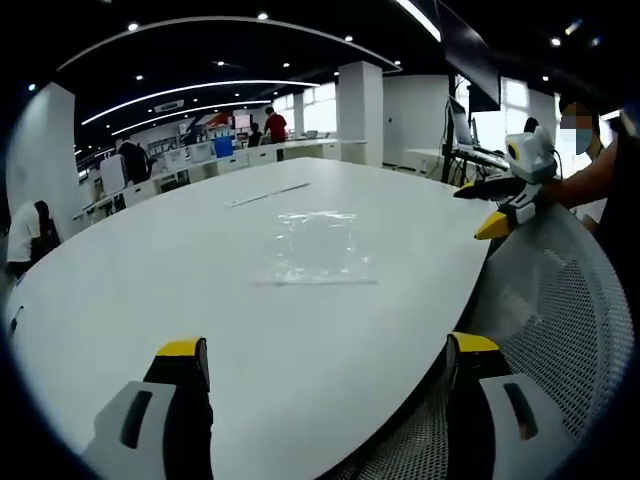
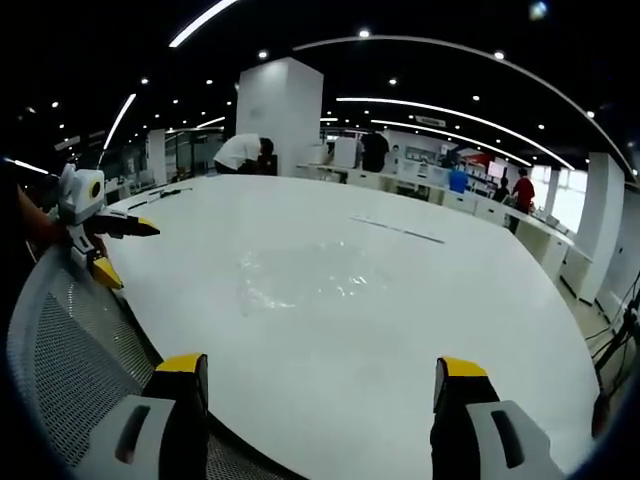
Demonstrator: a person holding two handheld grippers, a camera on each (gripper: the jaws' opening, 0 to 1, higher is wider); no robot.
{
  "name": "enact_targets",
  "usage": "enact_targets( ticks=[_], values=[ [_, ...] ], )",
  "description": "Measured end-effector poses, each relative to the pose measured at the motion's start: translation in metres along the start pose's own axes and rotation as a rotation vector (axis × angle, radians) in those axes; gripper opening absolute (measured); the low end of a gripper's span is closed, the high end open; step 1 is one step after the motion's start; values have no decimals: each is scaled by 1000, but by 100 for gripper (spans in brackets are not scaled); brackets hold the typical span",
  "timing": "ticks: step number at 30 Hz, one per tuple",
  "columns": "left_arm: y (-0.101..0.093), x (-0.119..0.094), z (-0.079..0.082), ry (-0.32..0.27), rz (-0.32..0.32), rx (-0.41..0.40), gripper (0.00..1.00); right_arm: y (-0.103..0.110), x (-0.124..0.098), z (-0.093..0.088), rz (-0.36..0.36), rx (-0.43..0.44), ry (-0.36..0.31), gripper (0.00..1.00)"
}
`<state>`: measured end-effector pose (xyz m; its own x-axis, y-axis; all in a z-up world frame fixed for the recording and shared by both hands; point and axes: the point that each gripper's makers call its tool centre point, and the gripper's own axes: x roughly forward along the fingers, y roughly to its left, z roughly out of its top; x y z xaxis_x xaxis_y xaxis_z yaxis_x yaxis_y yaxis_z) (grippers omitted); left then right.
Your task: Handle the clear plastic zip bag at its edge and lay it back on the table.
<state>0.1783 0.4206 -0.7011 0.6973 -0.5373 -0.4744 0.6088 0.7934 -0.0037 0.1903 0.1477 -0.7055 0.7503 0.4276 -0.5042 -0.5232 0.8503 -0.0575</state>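
Note:
A clear plastic zip bag (image 1: pixel 312 248) lies flat on the white table (image 1: pixel 200 260), wrinkled and see-through. In the left gripper view my left gripper (image 1: pixel 328 358) is open near the table's close edge, well short of the bag, with nothing between its jaws. The right gripper (image 1: pixel 497 206) appears at the right of that view, held by a hand, open. In the right gripper view the bag (image 2: pixel 300 275) lies ahead on the table (image 2: pixel 450 300), and my right gripper (image 2: pixel 323 372) stands open and apart from it. The left gripper (image 2: pixel 110 248) shows at the left, open.
A grey mesh chair back (image 1: pixel 560 330) stands by the table edge, also seen as mesh (image 2: pixel 70 360). A thin strip (image 1: pixel 268 194) lies farther along the table. White pillars (image 2: pixel 280 115), desks and several people stand in the background.

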Motion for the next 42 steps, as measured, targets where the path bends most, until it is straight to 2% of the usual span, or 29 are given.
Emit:
enact_targets(
  ticks=[16, 26, 42],
  values=[
    [-5, -1, 7, -11, -20, 33, 99, 1, 0, 0, -3, 1, 6, 92],
    [1, 4, 9, 2, -40, 39, 99, -2, 0, -1, -9, -3, 7, 93],
    [5, 11, 34, -20, -56, 94, 96, -2, 0, -2, -7, -4, 7, 92]
  ],
)
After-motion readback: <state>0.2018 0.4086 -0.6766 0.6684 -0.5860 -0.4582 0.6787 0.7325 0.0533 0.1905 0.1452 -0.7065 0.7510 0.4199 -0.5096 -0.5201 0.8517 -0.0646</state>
